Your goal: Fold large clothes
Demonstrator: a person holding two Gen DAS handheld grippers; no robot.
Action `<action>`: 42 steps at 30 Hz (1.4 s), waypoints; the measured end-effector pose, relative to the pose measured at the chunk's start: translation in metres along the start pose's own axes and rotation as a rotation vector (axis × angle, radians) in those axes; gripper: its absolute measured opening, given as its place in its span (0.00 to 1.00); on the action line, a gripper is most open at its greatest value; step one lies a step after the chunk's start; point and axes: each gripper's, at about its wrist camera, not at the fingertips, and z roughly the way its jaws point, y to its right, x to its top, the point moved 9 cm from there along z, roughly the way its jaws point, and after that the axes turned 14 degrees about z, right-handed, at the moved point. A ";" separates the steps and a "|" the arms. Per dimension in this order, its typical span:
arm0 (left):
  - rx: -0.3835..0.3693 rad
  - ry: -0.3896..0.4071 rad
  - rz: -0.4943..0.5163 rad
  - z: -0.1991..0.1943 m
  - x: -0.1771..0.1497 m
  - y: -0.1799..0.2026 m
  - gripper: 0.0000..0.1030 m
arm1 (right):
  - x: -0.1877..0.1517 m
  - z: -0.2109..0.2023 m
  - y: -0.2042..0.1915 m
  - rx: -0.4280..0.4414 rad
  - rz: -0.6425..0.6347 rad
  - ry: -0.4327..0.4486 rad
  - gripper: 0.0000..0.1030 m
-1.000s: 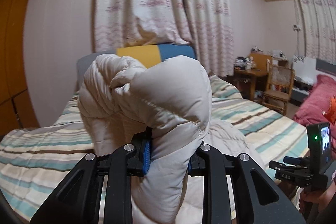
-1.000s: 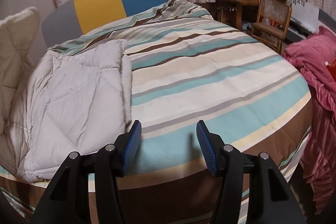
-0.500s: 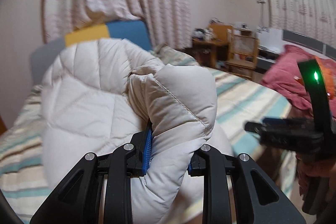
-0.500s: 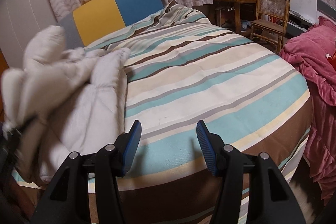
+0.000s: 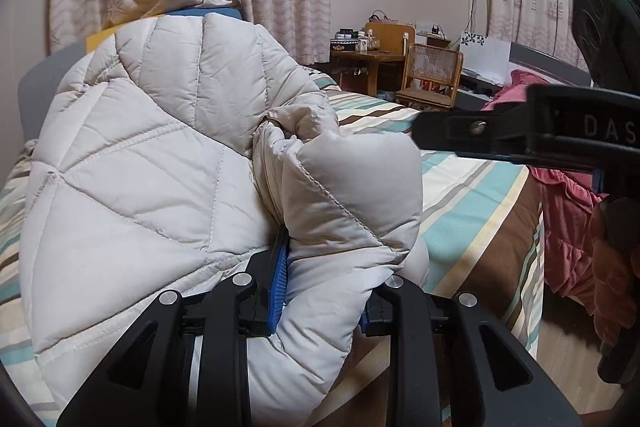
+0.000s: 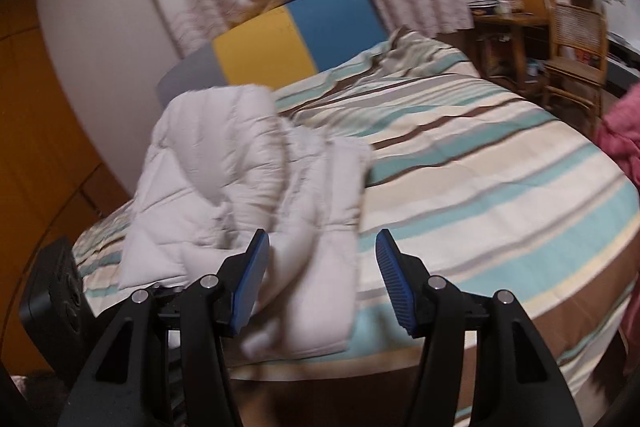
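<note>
While the left claw (image 5: 322, 291) loosens around the puffy quilted jacket (image 5: 168, 195), the right claw (image 6: 318, 283) gapes empty.

My left gripper (image 5: 323, 291) is matte black plastic with ribbed blue pads (image 5: 279, 277) and round silver screws (image 5: 244, 279) at its joints. My right gripper (image 6: 318, 279) matches it: black angular arms, blue ridged pads (image 6: 394, 277), silver screws (image 6: 436, 282). Its side carries pale lettering and a small green light.
</note>
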 end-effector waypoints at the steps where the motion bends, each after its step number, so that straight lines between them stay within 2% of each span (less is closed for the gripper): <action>1: 0.002 -0.003 0.004 0.000 0.002 0.000 0.31 | -0.003 0.007 -0.003 -0.039 -0.032 -0.023 0.54; 6: 0.015 -0.018 0.053 -0.018 -0.008 0.002 0.35 | -0.020 0.039 0.010 -0.156 -0.080 -0.130 0.53; 9: 0.010 -0.019 0.056 -0.036 -0.018 -0.001 0.35 | -0.034 0.048 0.013 -0.153 -0.072 -0.168 0.52; 12: -0.015 0.002 -0.004 -0.056 -0.021 -0.010 0.39 | -0.044 0.056 0.013 -0.175 -0.092 -0.178 0.49; 15: -0.045 0.024 -0.082 -0.080 -0.019 -0.026 0.42 | -0.047 0.057 0.013 -0.157 -0.070 -0.179 0.49; 17: -0.059 0.050 -0.133 -0.099 -0.017 -0.036 0.49 | -0.042 0.049 0.013 -0.155 -0.075 -0.157 0.49; 18: -0.061 0.064 -0.153 -0.106 -0.015 -0.041 0.61 | -0.038 0.046 0.012 -0.156 -0.081 -0.141 0.49; 19: -0.066 0.109 -0.194 -0.121 -0.014 -0.049 0.89 | -0.032 0.040 0.010 -0.162 -0.092 -0.112 0.49; 20: -0.059 0.143 -0.218 -0.128 -0.013 -0.055 0.94 | -0.028 0.037 0.009 -0.164 -0.097 -0.098 0.49; 21: -0.048 0.176 -0.246 -0.135 -0.012 -0.062 0.94 | -0.024 0.034 0.008 -0.163 -0.100 -0.086 0.49; 23: -0.058 0.164 -0.264 -0.135 -0.013 -0.072 0.91 | -0.015 0.028 0.002 -0.132 -0.080 -0.071 0.49; 24: -0.036 0.175 -0.277 -0.138 -0.013 -0.079 0.89 | -0.012 0.026 0.000 -0.128 -0.078 -0.061 0.49; 25: 0.024 0.202 -0.328 -0.144 -0.016 -0.098 0.89 | -0.008 0.023 -0.003 -0.124 -0.078 -0.048 0.49; 28: 0.150 0.184 -0.540 -0.146 -0.045 -0.160 0.89 | -0.001 0.014 -0.015 -0.090 -0.074 -0.022 0.49; 29: 0.214 0.178 -0.627 -0.146 -0.061 -0.186 0.89 | 0.002 0.011 -0.019 -0.085 -0.080 -0.013 0.49; 30: 0.260 0.167 -0.700 -0.146 -0.075 -0.207 0.86 | 0.004 0.011 -0.020 -0.088 -0.088 -0.004 0.49; 31: 0.296 0.141 -0.772 -0.142 -0.091 -0.227 0.77 | 0.006 0.011 -0.020 -0.097 -0.093 0.007 0.49; 32: 0.311 0.112 -0.830 -0.134 -0.103 -0.240 0.74 | 0.008 0.012 -0.019 -0.105 -0.091 0.011 0.49; 34: 0.289 0.064 -0.925 -0.113 -0.119 -0.258 0.63 | 0.012 0.015 -0.014 -0.111 -0.065 0.007 0.49; 35: 0.264 0.064 -0.942 -0.105 -0.118 -0.260 0.62 | 0.014 0.016 -0.011 -0.112 -0.054 0.006 0.49; 36: 0.232 0.073 -0.943 -0.097 -0.112 -0.259 0.54 | 0.015 0.017 -0.009 -0.113 -0.047 0.006 0.49; 37: 0.177 0.075 -0.913 -0.085 -0.097 -0.253 0.43 | 0.017 0.017 -0.008 -0.113 -0.042 0.009 0.49; 39: 0.145 0.068 -0.835 -0.072 -0.075 -0.240 0.32 | 0.021 0.015 -0.007 -0.108 -0.041 0.023 0.49; 42: 0.091 0.062 -0.766 -0.051 -0.042 -0.218 0.32 | 0.031 0.010 -0.012 -0.089 -0.040 0.052 0.49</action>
